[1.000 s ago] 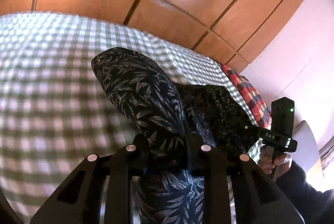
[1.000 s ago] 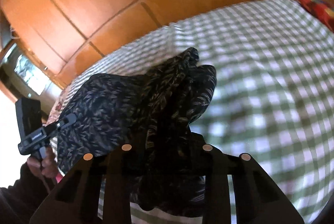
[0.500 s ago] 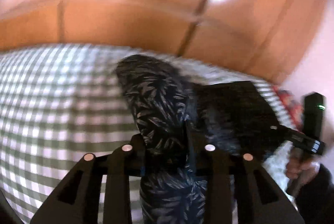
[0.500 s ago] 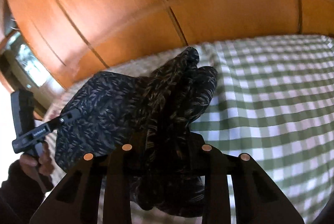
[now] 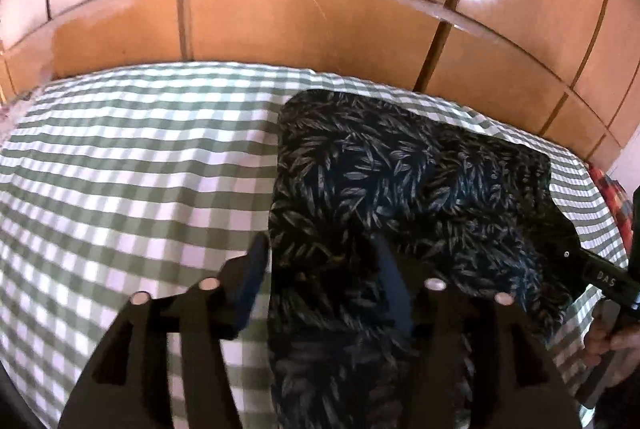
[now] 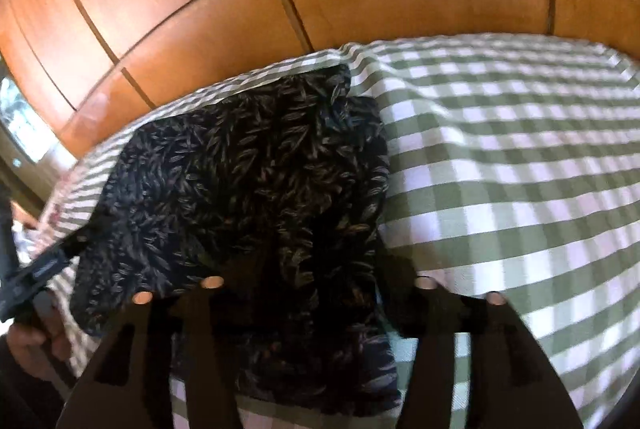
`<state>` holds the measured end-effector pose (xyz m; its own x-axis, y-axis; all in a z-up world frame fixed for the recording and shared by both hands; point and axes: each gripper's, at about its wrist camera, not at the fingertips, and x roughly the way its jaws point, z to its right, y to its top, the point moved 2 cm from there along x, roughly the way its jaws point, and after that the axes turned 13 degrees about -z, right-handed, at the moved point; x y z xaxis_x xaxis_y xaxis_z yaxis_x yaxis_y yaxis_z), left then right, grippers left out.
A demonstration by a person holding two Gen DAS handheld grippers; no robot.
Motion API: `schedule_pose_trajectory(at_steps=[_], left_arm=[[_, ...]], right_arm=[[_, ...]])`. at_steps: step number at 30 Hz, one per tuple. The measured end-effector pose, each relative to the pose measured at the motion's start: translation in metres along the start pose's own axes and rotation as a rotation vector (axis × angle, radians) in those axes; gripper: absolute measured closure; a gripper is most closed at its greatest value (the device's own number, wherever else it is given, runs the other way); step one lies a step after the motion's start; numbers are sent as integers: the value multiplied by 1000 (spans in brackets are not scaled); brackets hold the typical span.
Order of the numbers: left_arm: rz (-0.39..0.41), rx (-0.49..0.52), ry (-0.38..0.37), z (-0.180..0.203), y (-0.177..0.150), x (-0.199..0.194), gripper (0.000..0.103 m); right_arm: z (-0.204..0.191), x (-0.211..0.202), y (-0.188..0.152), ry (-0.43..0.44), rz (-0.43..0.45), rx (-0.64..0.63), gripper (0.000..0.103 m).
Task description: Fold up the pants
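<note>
1. Left gripper [image 5: 322,261]: its two black fingers stand apart, with the near edge of the leaf-print pants [image 5: 360,189] lying between them. The left finger [image 5: 252,269] sits just off the cloth's left edge, over the sheet, so the fingers look released rather than clamped; whether the right finger presses the cloth I cannot tell.
2. Right gripper [image 6: 320,265]: its fingers also stand apart with the pants [image 6: 248,181] bunched between them. The picture is blurred and the cloth hides the pads, so I cannot tell whether they grasp it.
3. In the left wrist view the right gripper [image 5: 600,271] shows at the pants' right corner, its tip touching the cloth, with the person's right hand [image 5: 612,345] on its handle. In the right wrist view the left gripper [image 6: 56,257] meets the pants' left corner, with the left hand [image 6: 32,337] below it.
4. The pants are dark with a pale leaf pattern and lie spread as a folded block on the green-and-white checked bedsheet [image 5: 120,169], reaching from the grippers toward the far edge of the bed.
5. Right of the pants, at the sheet's edge, lies a red plaid cloth [image 5: 612,193].
6. Beyond the pants, behind the bed, stand glossy wooden wardrobe panels [image 5: 300,21].
</note>
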<state>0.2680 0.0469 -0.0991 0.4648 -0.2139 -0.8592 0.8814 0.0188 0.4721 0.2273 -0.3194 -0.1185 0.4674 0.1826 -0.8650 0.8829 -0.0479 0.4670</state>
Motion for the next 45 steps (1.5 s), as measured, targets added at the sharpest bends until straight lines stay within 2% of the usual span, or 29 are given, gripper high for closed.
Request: schedule_pose_trajectory(at_steps=[1,3,7,9,15,17,19,26,36,39,45], left_arm=[[8,-1,6,0,-4,-6,38],[29,3,22,2,-10,-16,36],[78,3,35,7,-23,-40,26],[94,2,32,7,-31,-51,23],[124,7,34,12,-49,-76,21],[133,8,46,14,-56,-82,17],[146,3,60,14,-65,-90,12],[170,13,78,26,-98,-108,3],[172,13,122,37,-130,-123,2],[183,13,146,38,-133,-126,2],[190,-7,145,36,-135,-132,2]], right_arm=[[-2,-3,-1,-22,4,-7,39],[-7,-11,-4,-70,20,-20,35],[-18,-39,-16,-149,93,-35,29],[-24,-51,-23,-154,124,-39,26],[-39,-67,-39,-185,153,-46,26],[-44,-71,-48,-205,163,-43,25],[-52,-77,-59,-219,180,-39,19],[-81,-88,-96,-266,221,-60,14],[-91,-101,-120,-276,238,-48,14],[-92,-104,-123,-281,242,-51,14],[-92,-106,-128,-282,248,-45,14]])
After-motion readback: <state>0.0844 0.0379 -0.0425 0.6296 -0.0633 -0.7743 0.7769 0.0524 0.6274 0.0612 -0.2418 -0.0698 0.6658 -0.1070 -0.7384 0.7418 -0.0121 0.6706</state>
